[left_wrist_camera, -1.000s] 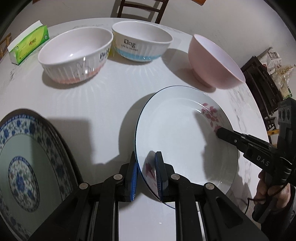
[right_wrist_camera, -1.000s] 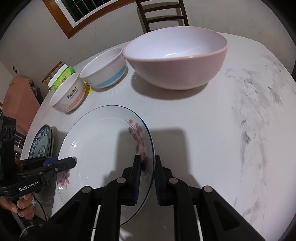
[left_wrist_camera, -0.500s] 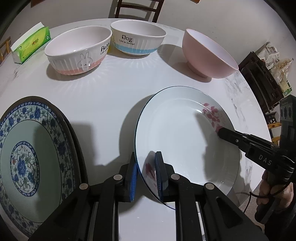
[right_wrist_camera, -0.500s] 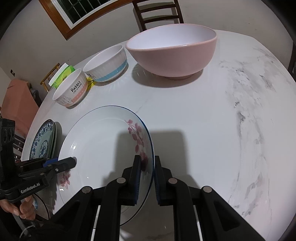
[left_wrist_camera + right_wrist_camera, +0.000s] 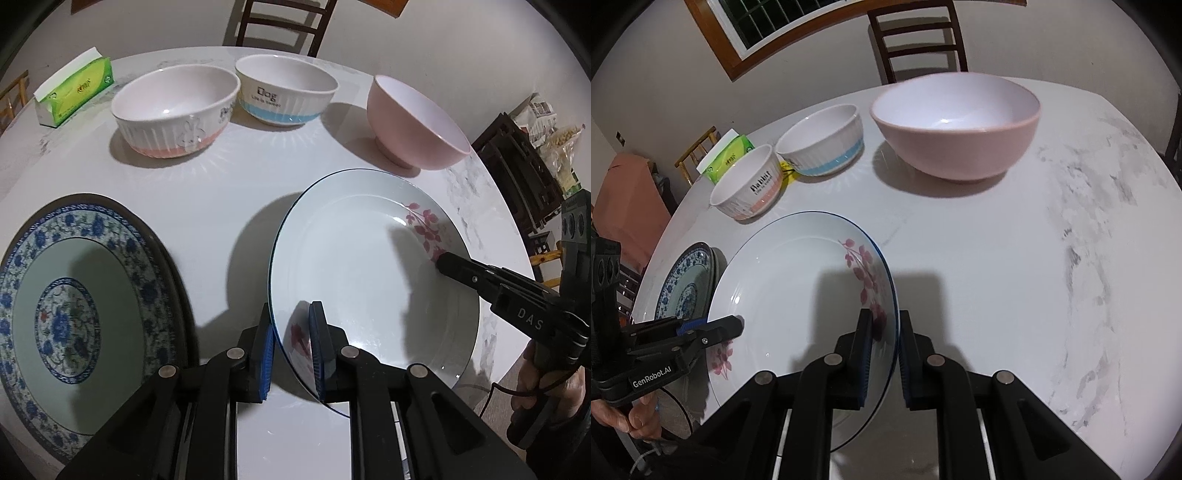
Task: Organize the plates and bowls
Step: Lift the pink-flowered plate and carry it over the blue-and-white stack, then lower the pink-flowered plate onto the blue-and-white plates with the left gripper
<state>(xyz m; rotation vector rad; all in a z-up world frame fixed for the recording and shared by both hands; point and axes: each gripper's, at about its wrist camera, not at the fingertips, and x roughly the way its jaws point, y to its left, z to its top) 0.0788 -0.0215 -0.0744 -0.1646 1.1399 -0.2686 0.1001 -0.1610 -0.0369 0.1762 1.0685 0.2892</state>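
Note:
A white plate with pink flowers [image 5: 354,266] [image 5: 790,288] is held above the table by both grippers. My left gripper [image 5: 291,328] is shut on its near-left rim; it also shows in the right wrist view [image 5: 735,325]. My right gripper [image 5: 884,325] is shut on the opposite rim; it also shows in the left wrist view [image 5: 443,260]. A blue-patterned plate [image 5: 70,306] [image 5: 685,284] lies to the left on a dark plate. Three bowls stand at the back: a rabbit bowl [image 5: 173,110] [image 5: 750,184], a blue-striped dog bowl [image 5: 284,92] [image 5: 823,147] and a pink bowl [image 5: 413,122] [image 5: 956,125].
A green tissue box [image 5: 74,92] [image 5: 727,157] sits at the back left of the round white table [image 5: 207,192] [image 5: 1015,258]. A wooden chair [image 5: 919,40] stands behind the table. Dark furniture and bags [image 5: 524,162] stand to the right, off the table.
Both grippers have carried the flowered plate leftward, toward the blue-patterned plate, which has come further into the left wrist view. Both grips are unchanged.

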